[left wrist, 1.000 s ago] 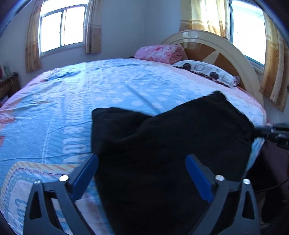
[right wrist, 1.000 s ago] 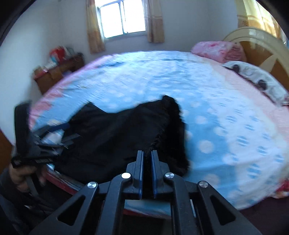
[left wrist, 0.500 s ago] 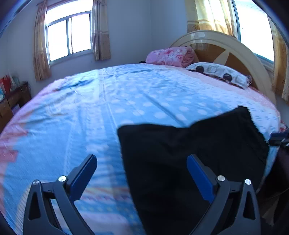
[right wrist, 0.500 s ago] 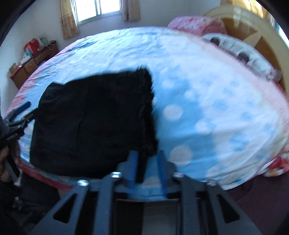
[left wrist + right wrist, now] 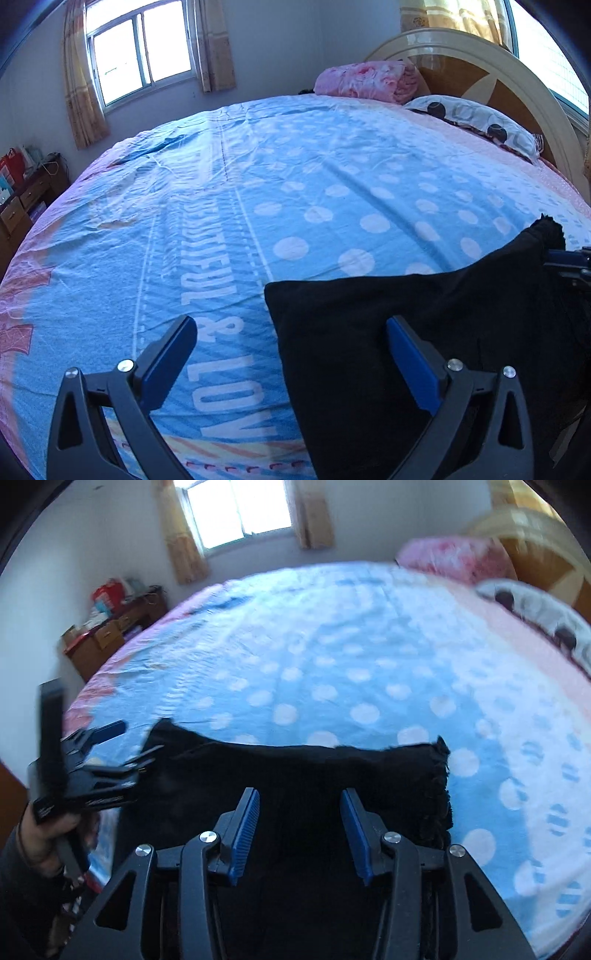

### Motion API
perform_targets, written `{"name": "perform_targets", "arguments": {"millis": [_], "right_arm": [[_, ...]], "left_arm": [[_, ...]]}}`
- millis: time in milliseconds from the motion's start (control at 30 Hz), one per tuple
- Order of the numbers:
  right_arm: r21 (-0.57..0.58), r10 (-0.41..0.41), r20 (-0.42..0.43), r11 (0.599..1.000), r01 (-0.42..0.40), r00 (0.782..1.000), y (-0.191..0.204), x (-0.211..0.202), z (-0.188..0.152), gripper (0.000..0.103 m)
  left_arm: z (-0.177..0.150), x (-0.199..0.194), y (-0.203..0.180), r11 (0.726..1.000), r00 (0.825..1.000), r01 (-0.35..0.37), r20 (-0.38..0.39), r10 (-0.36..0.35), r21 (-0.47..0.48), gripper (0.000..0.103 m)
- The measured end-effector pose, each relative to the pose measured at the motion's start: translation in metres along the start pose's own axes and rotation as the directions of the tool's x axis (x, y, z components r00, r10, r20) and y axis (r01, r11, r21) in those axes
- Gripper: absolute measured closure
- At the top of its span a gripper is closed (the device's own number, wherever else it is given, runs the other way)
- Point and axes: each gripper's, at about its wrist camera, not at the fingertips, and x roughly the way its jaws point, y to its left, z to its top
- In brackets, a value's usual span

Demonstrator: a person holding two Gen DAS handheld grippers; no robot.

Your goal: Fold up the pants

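Black pants [image 5: 424, 332] lie folded flat near the bed's front edge; they also show in the right wrist view [image 5: 295, 775]. My left gripper [image 5: 291, 343] is open and empty, over the pants' left edge. It also shows in the right wrist view [image 5: 110, 742], held in a hand beside the pants' left corner. My right gripper [image 5: 299, 812] is open and empty, just above the pants' near side. Its blue tip shows at the right edge of the left wrist view [image 5: 569, 258], beside the frayed hem.
The bed [image 5: 258, 184] has a blue polka-dot sheet. A pink folded blanket [image 5: 369, 81] and a spotted pillow [image 5: 476, 118] lie by the headboard [image 5: 480, 62]. A wooden cabinet [image 5: 110, 635] stands at the far left wall.
My right gripper has opened and let go of the pants, which now lie flat. My left gripper has shifted left toward the pants' edge, staying open.
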Motion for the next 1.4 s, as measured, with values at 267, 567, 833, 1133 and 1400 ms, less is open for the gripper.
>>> {"name": "perform_targets", "arguments": {"millis": [267, 567, 833, 1133, 1400], "right_arm": [[0.063, 0.058, -0.053, 0.997, -0.055, 0.997, -0.028, 0.026, -0.009, 0.055], [-0.004, 0.031, -0.080, 0.999, -0.032, 0.996, -0.021, 0.017, -0.002, 0.055], [-0.116, 0.105, -0.047, 0.987, -0.110, 0.993, 0.043, -0.008, 0.027, 0.040], [-0.228, 0.220, -0.181, 0.939, -0.258, 0.959, 0.136, 0.070, 0.072, 0.040], [-0.078, 0.418, -0.454, 0.861, -0.503, 0.787, 0.161, 0.148, 0.082, 0.064]], "left_arm": [[0.008, 0.028, -0.009, 1.000, 0.999, 0.002, -0.044, -0.001, 0.016, 0.000], [0.001, -0.030, 0.009, 0.998, 0.997, -0.005, 0.074, 0.009, -0.059, 0.000], [-0.067, -0.070, 0.016, 0.994, 0.999, 0.022, 0.032, -0.019, -0.106, 0.000], [-0.097, -0.059, -0.004, 0.996, 0.999, 0.039, -0.012, -0.040, -0.079, 0.000], [-0.101, -0.049, 0.001, 0.993, 0.997, 0.061, -0.036, -0.065, -0.100, 0.000]]}}
